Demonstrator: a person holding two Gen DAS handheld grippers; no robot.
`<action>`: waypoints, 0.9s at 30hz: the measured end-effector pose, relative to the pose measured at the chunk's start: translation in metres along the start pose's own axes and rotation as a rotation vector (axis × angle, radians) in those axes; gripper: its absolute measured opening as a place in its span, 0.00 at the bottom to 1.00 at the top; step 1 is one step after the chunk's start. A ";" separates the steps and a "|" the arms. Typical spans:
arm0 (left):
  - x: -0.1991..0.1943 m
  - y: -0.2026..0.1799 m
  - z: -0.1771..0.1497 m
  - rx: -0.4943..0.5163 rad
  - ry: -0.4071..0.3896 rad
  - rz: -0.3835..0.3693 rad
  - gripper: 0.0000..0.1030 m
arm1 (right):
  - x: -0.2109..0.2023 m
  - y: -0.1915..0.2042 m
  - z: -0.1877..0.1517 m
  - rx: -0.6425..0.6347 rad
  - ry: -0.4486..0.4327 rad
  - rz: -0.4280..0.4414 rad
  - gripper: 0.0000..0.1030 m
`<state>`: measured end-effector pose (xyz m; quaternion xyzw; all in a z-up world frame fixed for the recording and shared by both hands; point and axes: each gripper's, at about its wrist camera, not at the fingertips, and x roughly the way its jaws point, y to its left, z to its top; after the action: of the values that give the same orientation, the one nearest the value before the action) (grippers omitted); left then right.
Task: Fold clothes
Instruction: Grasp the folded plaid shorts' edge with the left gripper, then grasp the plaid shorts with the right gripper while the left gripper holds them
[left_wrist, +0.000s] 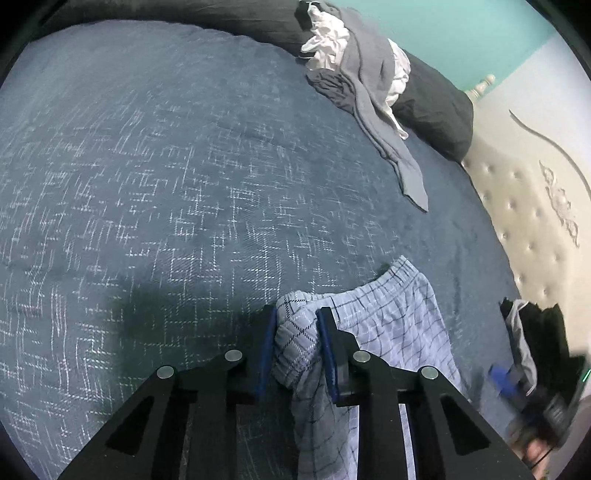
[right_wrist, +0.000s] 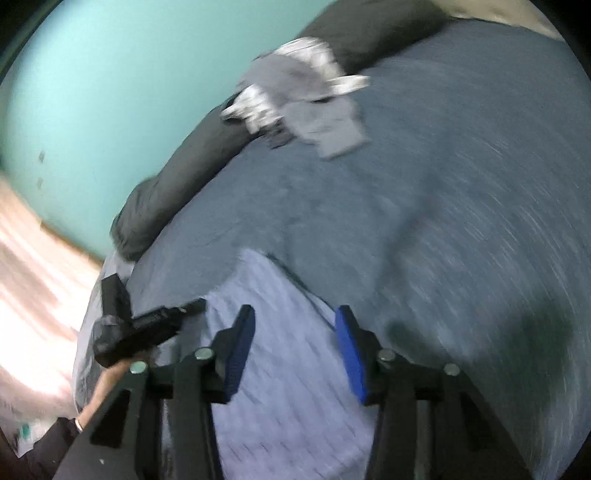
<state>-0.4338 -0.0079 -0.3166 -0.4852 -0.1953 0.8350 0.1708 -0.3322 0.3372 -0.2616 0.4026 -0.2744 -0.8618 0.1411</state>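
Observation:
Light blue checked pyjama trousers lie on the dark blue bedspread. My left gripper is shut on a bunched fold of their waistband, and the cloth hangs down between the blue pads. In the blurred right wrist view the same trousers spread under my right gripper, which is open with its blue pads wide apart above the cloth. The left gripper also shows there at the left, held by a hand. The right gripper appears blurred at the right edge of the left wrist view.
A heap of grey and white clothes lies at the far side against dark pillows. A cream tufted headboard borders the bed on the right. A turquoise wall stands behind. The bedspread stretches wide.

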 end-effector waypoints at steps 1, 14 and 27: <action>0.000 -0.001 0.000 0.002 -0.002 -0.002 0.24 | 0.011 0.010 0.014 -0.040 0.031 0.001 0.45; 0.001 0.001 0.002 0.019 -0.013 -0.028 0.23 | 0.150 0.056 0.071 -0.230 0.323 -0.136 0.48; -0.005 -0.004 -0.002 0.009 -0.031 -0.032 0.21 | 0.171 0.047 0.062 -0.299 0.374 -0.056 0.11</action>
<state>-0.4293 -0.0067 -0.3123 -0.4681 -0.2018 0.8406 0.1831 -0.4877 0.2423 -0.3065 0.5374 -0.1017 -0.8068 0.2235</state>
